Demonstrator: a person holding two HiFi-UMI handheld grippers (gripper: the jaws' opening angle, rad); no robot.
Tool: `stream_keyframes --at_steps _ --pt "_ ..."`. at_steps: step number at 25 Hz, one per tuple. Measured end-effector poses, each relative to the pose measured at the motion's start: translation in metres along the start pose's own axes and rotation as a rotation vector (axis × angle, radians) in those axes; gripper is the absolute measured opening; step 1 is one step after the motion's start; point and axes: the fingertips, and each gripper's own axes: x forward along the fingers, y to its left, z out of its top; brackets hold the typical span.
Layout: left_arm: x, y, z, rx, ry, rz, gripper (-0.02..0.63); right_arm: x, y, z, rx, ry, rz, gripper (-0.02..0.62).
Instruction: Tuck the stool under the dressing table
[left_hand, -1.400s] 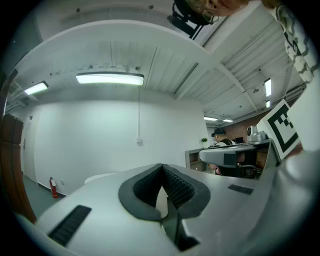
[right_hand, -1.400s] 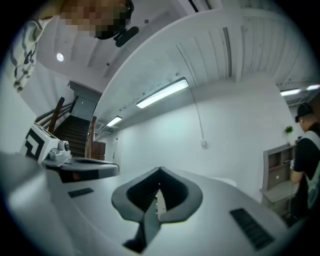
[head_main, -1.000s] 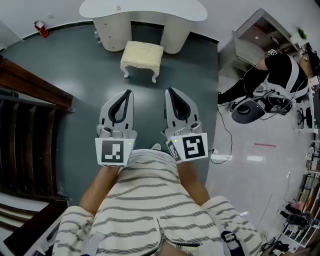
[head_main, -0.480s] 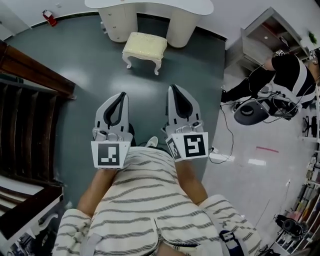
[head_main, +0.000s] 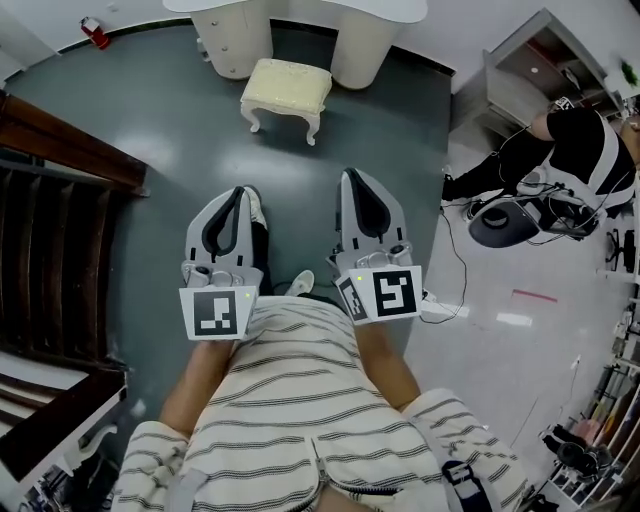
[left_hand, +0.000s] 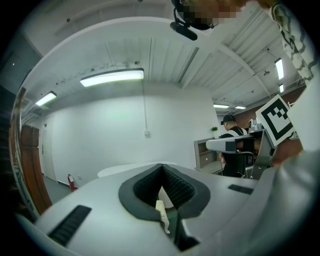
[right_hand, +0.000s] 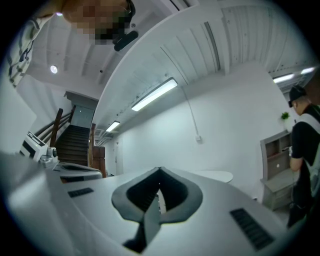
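My left gripper and right gripper are both closed and empty, well short of the stool by the dressing table.

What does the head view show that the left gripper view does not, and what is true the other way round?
Only the head view: the whole cream stool, standing on the dark floor in front of the dressing table, and a white power strip on the light floor. Only the left gripper view: the ceiling with its lit lamp. Both: the shut left gripper, the dressing table, the red fire extinguisher, and a person in black at the right.
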Motion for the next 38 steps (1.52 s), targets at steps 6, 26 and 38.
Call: stream_keyframes --at_steps 6,26,38 --pt "0.036 0.014 -0.003 -0.023 -0.021 -0.011 0.006 0.030 -0.012 -0.005 -0.028 0.015 -0.012 0.012" --pt "0.215 0.134 -0.008 -0.085 0.026 -0.098 0.006 0.240 -0.033 -0.016 -0.046 0.102 -0.043 0.012" --pt "0.317 0.207 -0.026 -0.134 0.054 -0.223 0.006 0.356 -0.036 -0.029 -0.043 0.138 -0.139 0.012"
